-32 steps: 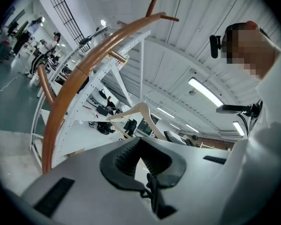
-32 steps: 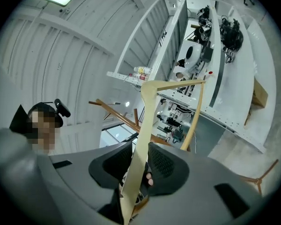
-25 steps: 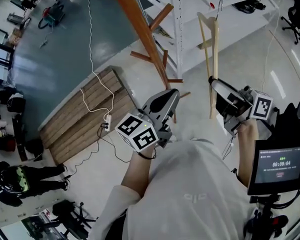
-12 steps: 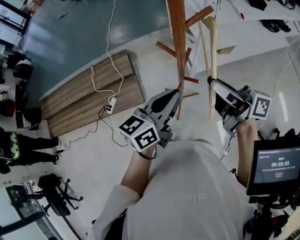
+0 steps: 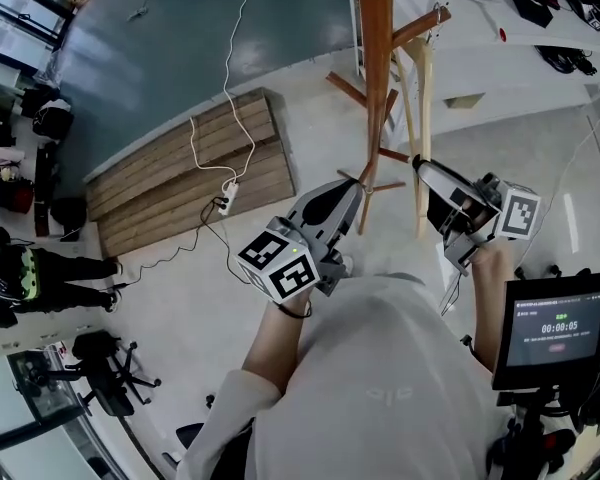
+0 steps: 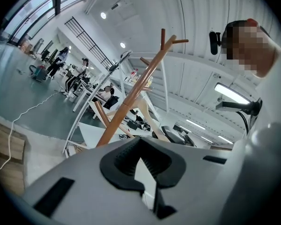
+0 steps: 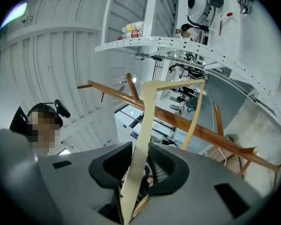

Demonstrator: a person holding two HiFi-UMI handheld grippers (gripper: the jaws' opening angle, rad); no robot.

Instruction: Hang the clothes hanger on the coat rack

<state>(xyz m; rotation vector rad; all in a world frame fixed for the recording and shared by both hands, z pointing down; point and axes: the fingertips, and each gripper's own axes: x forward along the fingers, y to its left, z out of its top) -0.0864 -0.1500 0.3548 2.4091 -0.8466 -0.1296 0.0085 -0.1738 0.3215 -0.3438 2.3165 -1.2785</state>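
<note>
The coat rack (image 5: 373, 58) is a brown wooden pole with slanted pegs, seen from above just beyond both grippers. A pale wooden hanger (image 5: 423, 108) stands upright right of the pole, its top close to a peg (image 5: 422, 28); I cannot tell whether they touch. My right gripper (image 5: 421, 166) is shut on the hanger's lower end. In the right gripper view the hanger (image 7: 147, 121) runs up from between the jaws of the right gripper (image 7: 139, 161), across the rack pole (image 7: 201, 130). My left gripper (image 5: 351, 188) is shut on nothing, near the rack's lower pegs; in its own view the left gripper (image 6: 141, 150) points at the rack (image 6: 131, 97).
A wooden pallet (image 5: 185, 173) lies on the floor at the left, with a white cable and power strip (image 5: 227, 198) on it. White shelving (image 5: 500, 38) stands behind the rack. A person (image 5: 25, 273) and an office chair (image 5: 100, 363) are at far left. A small screen (image 5: 552, 330) is at my right.
The rack pole has come from the upper left to the middle of the head view. The hanger's top now stands next to a peg. Both grippers keep their state.
</note>
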